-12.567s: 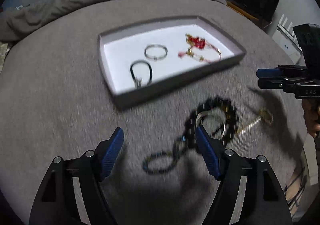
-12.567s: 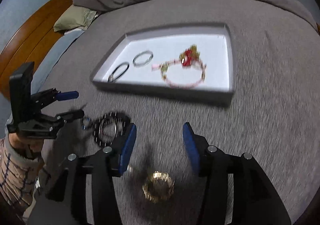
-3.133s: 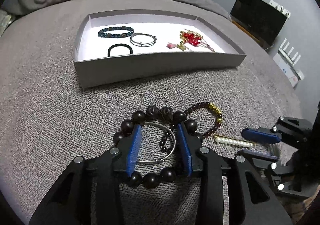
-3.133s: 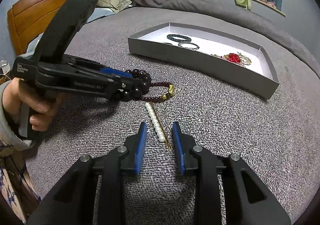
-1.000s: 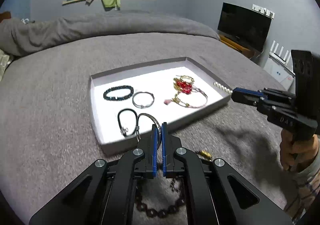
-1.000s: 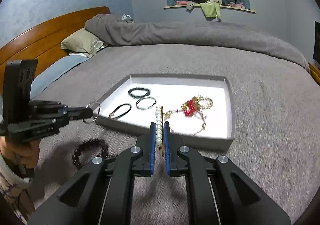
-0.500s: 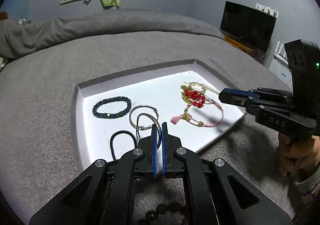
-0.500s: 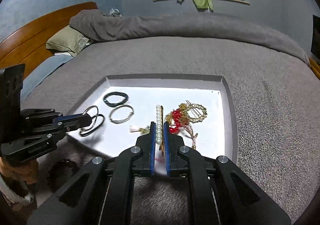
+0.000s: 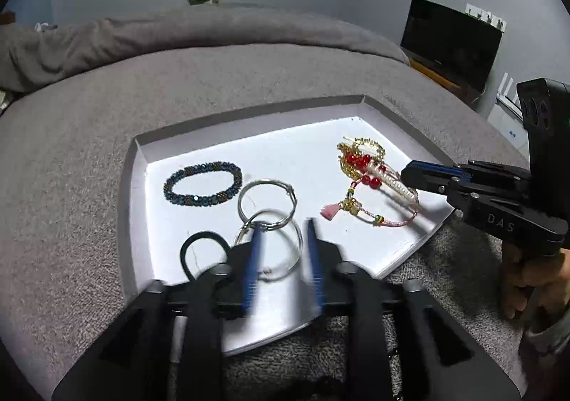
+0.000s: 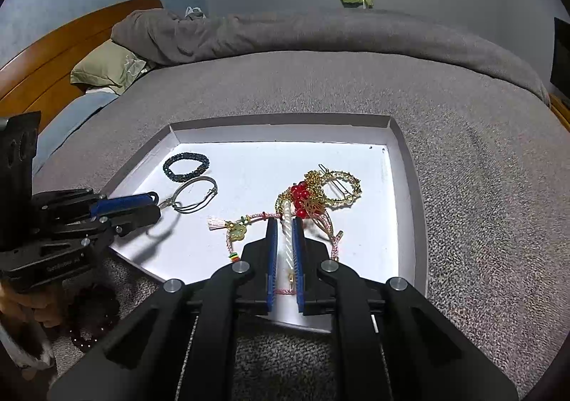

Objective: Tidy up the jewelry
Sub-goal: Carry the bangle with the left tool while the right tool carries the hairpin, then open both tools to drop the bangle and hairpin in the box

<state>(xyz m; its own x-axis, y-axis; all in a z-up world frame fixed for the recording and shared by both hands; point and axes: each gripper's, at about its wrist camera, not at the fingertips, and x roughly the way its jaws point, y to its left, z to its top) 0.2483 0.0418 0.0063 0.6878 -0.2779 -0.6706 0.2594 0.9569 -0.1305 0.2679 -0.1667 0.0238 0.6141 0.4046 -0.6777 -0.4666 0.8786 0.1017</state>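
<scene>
1. I have both tools over the tray (image 9: 140,187), a shallow grey box with a white floor that sits on the grey bed (image 9: 71,151).
2. My left tool (image 9: 281,226) is at the near left part of the tray. Its jaws are opening, and their blue pads look smeared in the left view.
3. A silver bangle (image 9: 297,240) lies between those pads. I see no pad pressing on it, and it seems to rest on the tray floor.
4. That bangle overlaps a second silver ring (image 9: 267,199) just behind it. Left of them lies a black hair tie (image 9: 185,253), and further back a dark blue bead bracelet (image 9: 203,184).
5. My right tool (image 10: 284,226) is at the near right part of the tray. Its jaws stand narrowly apart and are opening slightly.
6. A white pearl clip (image 10: 286,233) runs lengthwise between the right pads. I cannot tell whether the pads touch it.
7. The clip's far end lies against the red and gold bracelets (image 10: 306,199), with a pink cord and tassel (image 10: 215,222) beside them.
8. From the left view, the same clip (image 9: 390,183) pokes out of the right tool's tip over the red beads.
9. Outside the tray, a dark bead bracelet (image 10: 91,315) lies on the bed by its near left corner, beside the hand (image 10: 21,308) holding my left tool.
10. A pillow (image 10: 107,71) and a wooden headboard (image 10: 42,55) sit at the far left, and a dark screen (image 9: 450,44) stands at the far right.
</scene>
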